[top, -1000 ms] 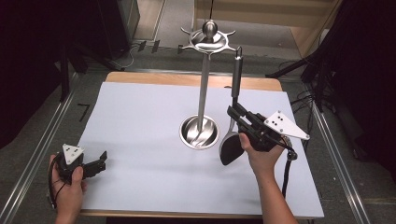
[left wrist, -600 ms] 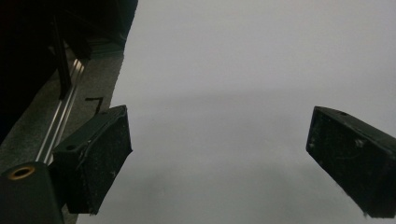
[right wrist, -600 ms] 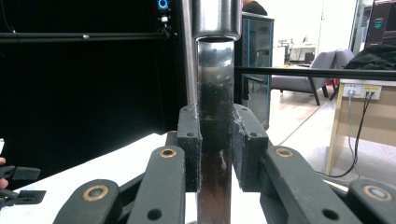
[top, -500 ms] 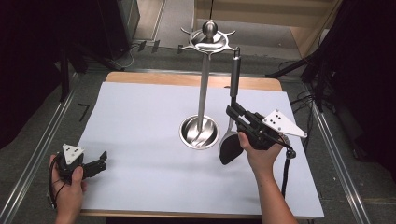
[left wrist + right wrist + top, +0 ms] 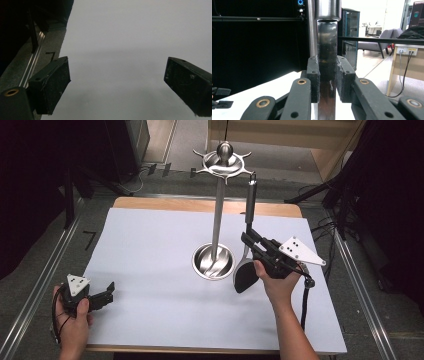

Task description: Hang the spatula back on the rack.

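Nearest the person, the left gripper (image 5: 102,295) is resting at the near left corner of the white sheet (image 5: 150,250) covering the desk (image 5: 200,204), its jaws standing wide with nothing between them. Farther in, at the right, the right gripper (image 5: 248,241) is clamping the handle of a dark spatula (image 5: 245,275); in the right gripper view its jaws are pressing that handle (image 5: 327,75) from both sides. The spatula is standing nearly upright just right of the steel utensil stand (image 5: 217,215), its blade low beside the stand's round base and its top end hanging close under the hooked ring at the stand's crown.
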Tool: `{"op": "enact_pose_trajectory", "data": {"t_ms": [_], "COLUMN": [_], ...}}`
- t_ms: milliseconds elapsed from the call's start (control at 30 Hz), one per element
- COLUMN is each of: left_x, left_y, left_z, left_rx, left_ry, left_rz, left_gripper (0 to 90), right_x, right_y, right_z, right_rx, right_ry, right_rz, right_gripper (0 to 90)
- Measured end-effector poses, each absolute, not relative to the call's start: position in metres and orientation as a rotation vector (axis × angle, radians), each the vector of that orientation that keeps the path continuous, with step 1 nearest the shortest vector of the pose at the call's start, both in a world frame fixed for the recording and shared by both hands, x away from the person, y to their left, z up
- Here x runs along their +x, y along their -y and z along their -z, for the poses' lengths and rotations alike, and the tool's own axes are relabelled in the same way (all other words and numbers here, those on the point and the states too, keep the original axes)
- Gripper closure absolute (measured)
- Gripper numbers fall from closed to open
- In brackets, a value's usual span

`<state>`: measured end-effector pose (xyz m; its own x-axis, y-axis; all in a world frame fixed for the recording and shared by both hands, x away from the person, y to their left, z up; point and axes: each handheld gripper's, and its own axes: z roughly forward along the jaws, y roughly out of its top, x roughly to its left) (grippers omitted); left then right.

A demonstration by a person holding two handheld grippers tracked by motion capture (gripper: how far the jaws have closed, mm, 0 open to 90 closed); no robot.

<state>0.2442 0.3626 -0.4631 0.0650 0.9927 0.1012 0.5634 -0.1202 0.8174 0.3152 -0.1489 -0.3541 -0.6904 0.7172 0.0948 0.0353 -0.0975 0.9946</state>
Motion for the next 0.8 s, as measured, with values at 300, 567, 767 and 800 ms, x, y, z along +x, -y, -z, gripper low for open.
{"op": "enact_pose_trajectory", "data": {"t_ms": [300,567,767,800], "left_x": [0.245,0.244,0.244,0.244], "left_y": [-0.362,-0.362,-0.362,-0.362], "left_z": [0.463,0.463,0.463,0.463], "left_rx": [1.749,1.751,1.750,1.750], "left_ry": [-1.555,-1.553,-1.553,-1.553], "left_rz": [-0.927,-0.928,-0.927,-0.928], "left_gripper": [7.5,7.5,7.5,7.5], "right_x": [0.327,0.332,0.335,0.335], "right_y": [0.146,0.141,0.138,0.137], "right_z": [0.355,0.355,0.355,0.355], "right_rx": [0.797,0.799,0.799,0.803], "right_ry": [-1.716,-1.710,-1.711,-1.712], "right_rz": [-1.833,-1.823,-1.805,-1.807], "right_gripper": [76.5,76.6,76.6,76.7]}}
